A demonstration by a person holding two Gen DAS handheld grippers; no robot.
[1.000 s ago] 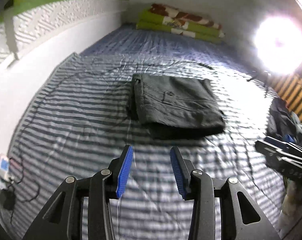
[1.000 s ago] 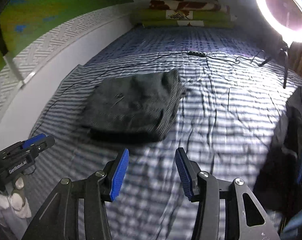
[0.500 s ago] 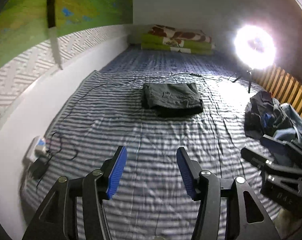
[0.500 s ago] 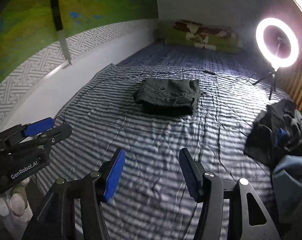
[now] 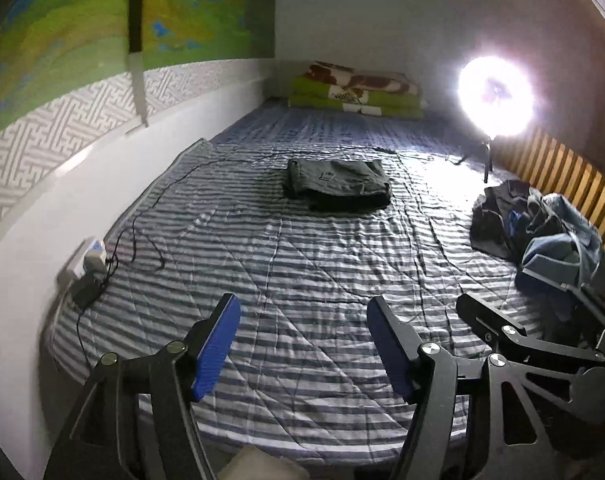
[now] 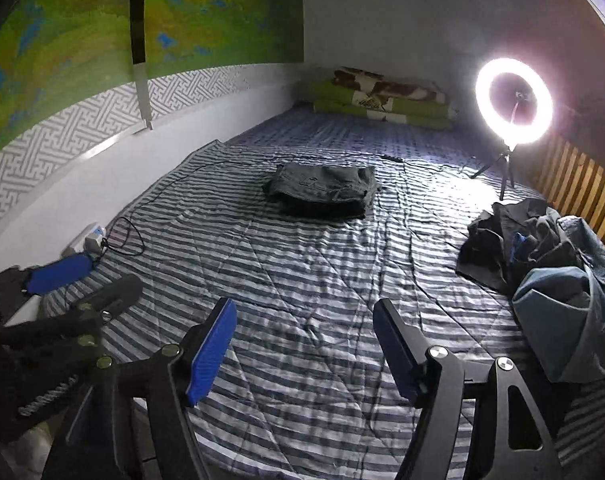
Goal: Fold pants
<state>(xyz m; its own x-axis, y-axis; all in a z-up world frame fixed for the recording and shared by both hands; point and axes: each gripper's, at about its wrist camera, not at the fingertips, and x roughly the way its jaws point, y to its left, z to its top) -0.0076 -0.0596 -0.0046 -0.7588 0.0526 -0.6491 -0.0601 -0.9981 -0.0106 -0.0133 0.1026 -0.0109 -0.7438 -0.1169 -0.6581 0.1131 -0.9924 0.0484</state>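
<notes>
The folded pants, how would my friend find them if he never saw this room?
Start at the striped bed cover. In its middle lie the folded pants, a neat dark rectangle. The pile of clothes by the wooden slats is crumpled, not folded.

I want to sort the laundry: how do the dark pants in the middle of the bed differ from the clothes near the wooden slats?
The dark pants are folded into a flat, tidy rectangle; the clothes pile is crumpled and loose. The pants are one dark garment; the pile mixes dark and blue pieces. Both lie on the striped bedspread, untouched by either gripper.
</notes>
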